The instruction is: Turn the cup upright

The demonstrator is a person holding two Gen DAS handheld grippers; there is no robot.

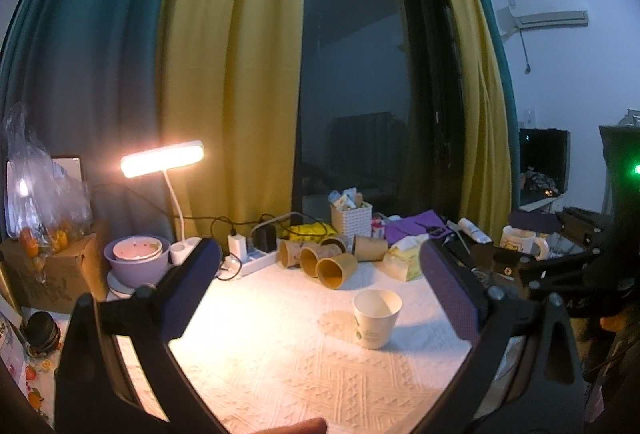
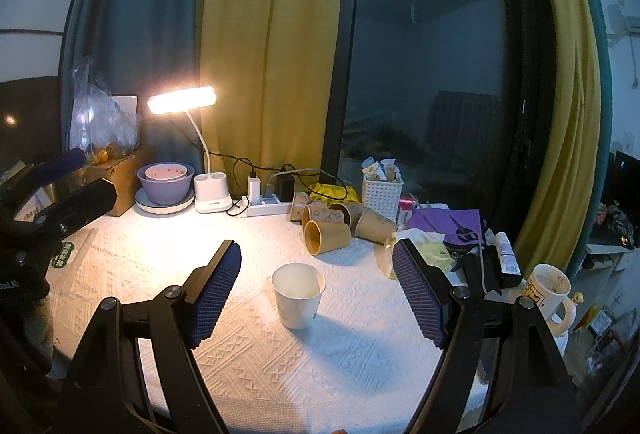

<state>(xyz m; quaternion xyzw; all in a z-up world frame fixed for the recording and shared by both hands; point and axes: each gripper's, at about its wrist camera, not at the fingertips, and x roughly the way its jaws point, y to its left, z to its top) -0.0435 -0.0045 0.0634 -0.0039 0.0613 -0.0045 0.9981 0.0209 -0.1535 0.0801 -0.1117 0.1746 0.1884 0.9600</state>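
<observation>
Left wrist view: night room, dark window (image 1: 352,74) w/ yellow curtain (image 1: 232,74) and teal curtain (image 1: 88,54) to its left. White textured tablecloth (image 1: 280,374) covers the table, lit by a desk lamp (image 1: 162,159) at back left. Left gripper (image 1: 320,286) hangs above the cloth, jaws wide, nothing between them; blue pads (image 1: 192,290) face each other. White paper cup (image 1: 376,318) stands upright, mouth up, on the cloth between the fingers but nearer the right one, touching neither. Behind it, a cluster of brown paper cups (image 1: 328,262) lying on their sides. Further back: power strip (image 1: 250,260) w/ plugs, white basket (image 1: 351,220). Purple bowl (image 1: 136,262) w/ a smaller bowl inside sits at back left, next to a cardboard box (image 1: 52,270). Mug (image 1: 520,240) at far right. AC unit (image 1: 552,19) on the wall.

Right wrist view: same table, window (image 2: 432,74) and yellow curtain (image 2: 272,54) behind. Right gripper (image 2: 316,286) also spread wide, holding nothing. The white paper cup (image 2: 298,294) stands upright roughly midway between the fingers, clear of both pads (image 2: 216,294). Brown paper cups (image 2: 332,226) on their sides just behind it. Lamp (image 2: 182,100) at back left, its white base (image 2: 212,194) beside the purple bowl (image 2: 166,186). Basket (image 2: 382,194) at back, purple cloth (image 2: 448,222) w/ scissors (image 2: 464,232) to the right, mug (image 2: 550,294) near the right edge. The left gripper (image 2: 72,170) shows at far left, well apart from the cup.
</observation>
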